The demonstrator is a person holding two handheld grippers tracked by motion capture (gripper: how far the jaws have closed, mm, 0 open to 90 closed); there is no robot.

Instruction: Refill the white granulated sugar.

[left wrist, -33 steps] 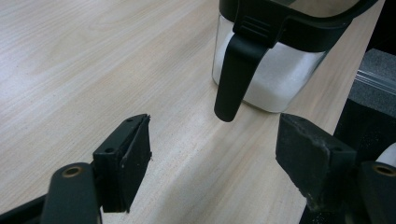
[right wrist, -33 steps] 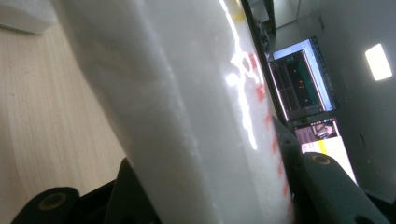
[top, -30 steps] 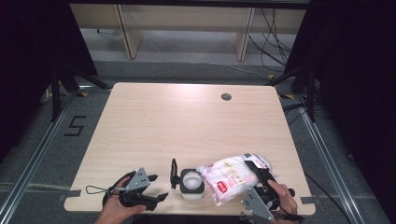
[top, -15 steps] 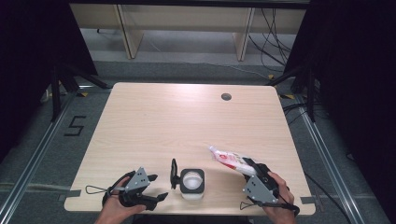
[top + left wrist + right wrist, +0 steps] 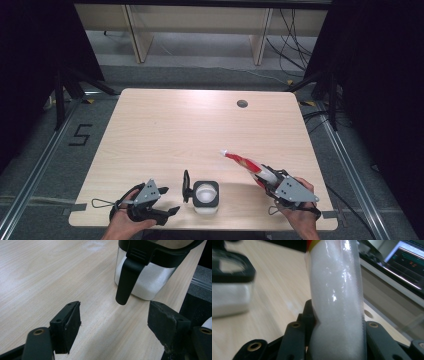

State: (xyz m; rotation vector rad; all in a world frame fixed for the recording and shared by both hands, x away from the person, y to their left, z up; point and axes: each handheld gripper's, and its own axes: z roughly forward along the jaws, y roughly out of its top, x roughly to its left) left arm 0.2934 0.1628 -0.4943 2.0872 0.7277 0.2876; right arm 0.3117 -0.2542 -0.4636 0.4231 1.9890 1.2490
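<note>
Pale wood counter [image 5: 165, 130]: from the high view we see the right tongs [image 5: 264, 178] clamped on a red-and-white bag [image 5: 245, 164], jaws having just been closing, beside the glass jar [image 5: 205, 196]. In the left gripper view, our left tongs [image 5: 113, 322] stand released before the jar's black handle [image 5: 126, 280]. In the right gripper view, the bag [image 5: 337, 302] blocks the counter beyond.
</note>
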